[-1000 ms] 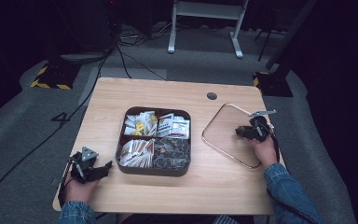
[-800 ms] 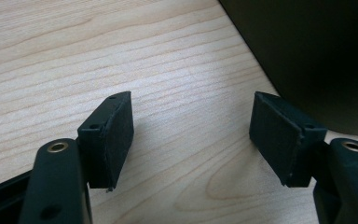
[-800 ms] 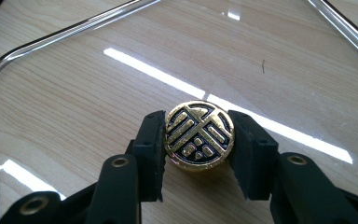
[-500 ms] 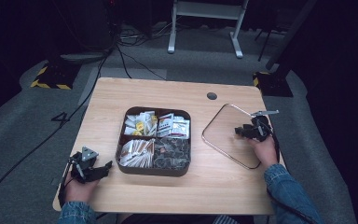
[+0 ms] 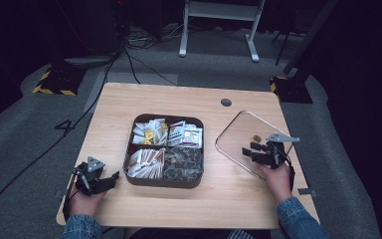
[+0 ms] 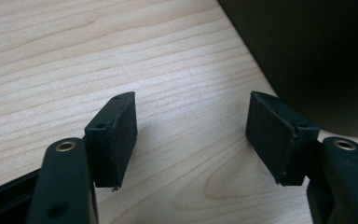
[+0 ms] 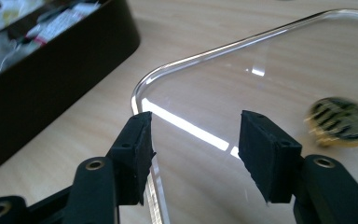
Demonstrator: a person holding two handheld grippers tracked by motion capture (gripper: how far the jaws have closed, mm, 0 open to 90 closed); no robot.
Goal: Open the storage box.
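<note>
While a dark four-compartment tray [image 5: 163, 180] of small packets sits at the middle of the wooden bench [image 5: 179, 102], a clear lid [image 5: 238, 134] with a small round gold knob [image 5: 256, 138] lies flat just to its right. The right gripper [image 5: 251, 151], held in a hand resting on the bench, hovers low over the lid's near edge with its fingers [image 7: 133, 154] released and empty. The left gripper [image 5: 110, 178] lies low on the bench just beside the tray's left wall, fingers [image 6: 116, 135] likewise spread apart, empty.

**Objects on and around the table**

Wooden table [image 5: 189, 104], cable hole [image 5: 226, 102] at 1 o'clock. Central dark divided tray [image 5: 163, 180] holds packets. Clear lid [image 5: 238, 130] at 3 o'clock, small gold disc [image 5: 256, 138] on it. Cables [image 5: 129, 55] on the floor at 11 o'clock.
</note>
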